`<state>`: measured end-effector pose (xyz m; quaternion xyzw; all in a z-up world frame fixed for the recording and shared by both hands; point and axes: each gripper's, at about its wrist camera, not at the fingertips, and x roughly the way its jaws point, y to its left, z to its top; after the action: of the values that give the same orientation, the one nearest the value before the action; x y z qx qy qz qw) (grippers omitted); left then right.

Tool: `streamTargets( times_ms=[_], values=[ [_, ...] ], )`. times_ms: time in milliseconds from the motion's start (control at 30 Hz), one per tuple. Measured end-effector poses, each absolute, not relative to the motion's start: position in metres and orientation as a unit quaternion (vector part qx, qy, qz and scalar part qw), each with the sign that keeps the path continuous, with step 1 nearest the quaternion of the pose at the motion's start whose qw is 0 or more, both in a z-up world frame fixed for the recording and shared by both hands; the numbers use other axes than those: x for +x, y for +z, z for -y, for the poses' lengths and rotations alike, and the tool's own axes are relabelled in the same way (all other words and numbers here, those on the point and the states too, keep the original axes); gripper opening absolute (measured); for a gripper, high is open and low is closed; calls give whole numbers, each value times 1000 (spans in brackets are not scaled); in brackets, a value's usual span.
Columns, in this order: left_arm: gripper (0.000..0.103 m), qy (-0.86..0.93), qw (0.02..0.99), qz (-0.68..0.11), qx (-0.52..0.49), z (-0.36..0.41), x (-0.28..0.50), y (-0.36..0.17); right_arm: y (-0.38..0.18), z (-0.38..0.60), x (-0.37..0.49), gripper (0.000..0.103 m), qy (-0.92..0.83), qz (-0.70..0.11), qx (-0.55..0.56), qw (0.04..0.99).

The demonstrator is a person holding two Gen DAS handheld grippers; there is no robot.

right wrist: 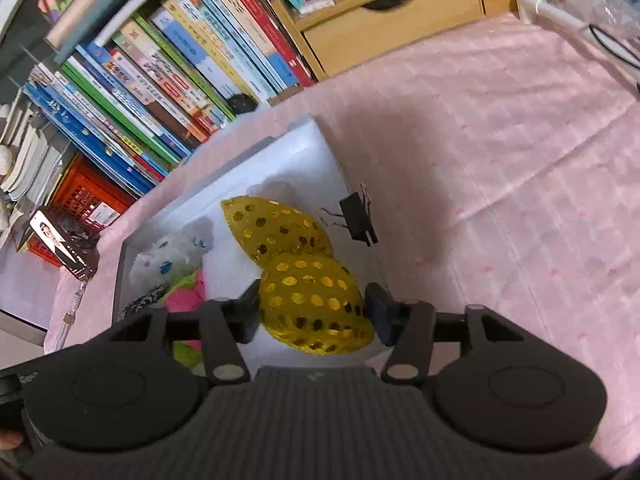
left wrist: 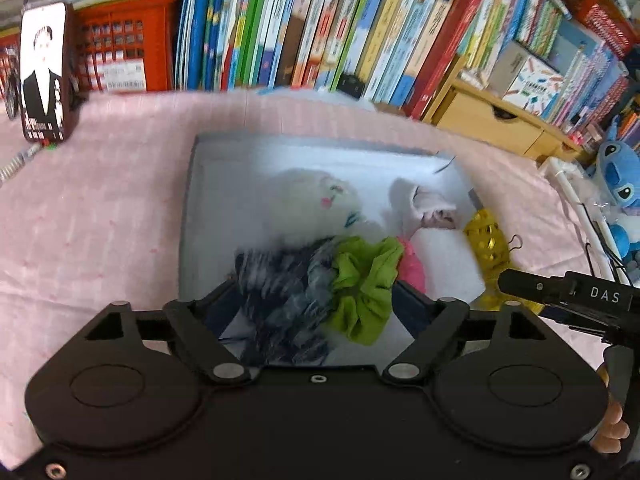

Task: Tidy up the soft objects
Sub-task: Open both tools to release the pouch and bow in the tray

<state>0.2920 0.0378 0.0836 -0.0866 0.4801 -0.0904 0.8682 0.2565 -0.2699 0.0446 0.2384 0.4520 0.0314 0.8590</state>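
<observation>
A white box (left wrist: 192, 216) sits on the pink cloth and holds soft things: a white plush (left wrist: 308, 204), a pink and white piece (left wrist: 432, 208), a lime green scrunchie (left wrist: 366, 280) and a dark striped fabric (left wrist: 280, 280). My left gripper (left wrist: 316, 292) is open over the box, its fingers on either side of the striped fabric and scrunchie. My right gripper (right wrist: 314, 308) stands with its fingers (right wrist: 248, 312) against both sides of a yellow sequinned bow (right wrist: 308, 280) over the box's right edge (right wrist: 320, 148). The bow also shows in the left wrist view (left wrist: 486, 240).
A row of upright books (left wrist: 320, 28) lines the back. An orange crate (left wrist: 120, 48) and a phone (left wrist: 44, 76) stand at the back left. A wooden drawer unit (left wrist: 488, 120) and a blue plush (left wrist: 620, 172) are at the right. A black binder clip (right wrist: 358, 220) lies beside the box.
</observation>
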Motion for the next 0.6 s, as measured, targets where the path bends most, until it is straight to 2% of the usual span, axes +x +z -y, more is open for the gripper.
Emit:
streamTargets(
  times_ms=[133,333,600],
  values=[
    [86,-91,887,-448,-63,-38,273,99,55,270,246,81,47,-433,234,869],
    [90,-97,912,-395,-49,-47,232,120,76,264,221,88,77,-391,207,893],
    [94,-101,943,-313,-43,-75,163,135,96,270,168,93,115,-316,163,928]
  ],
)
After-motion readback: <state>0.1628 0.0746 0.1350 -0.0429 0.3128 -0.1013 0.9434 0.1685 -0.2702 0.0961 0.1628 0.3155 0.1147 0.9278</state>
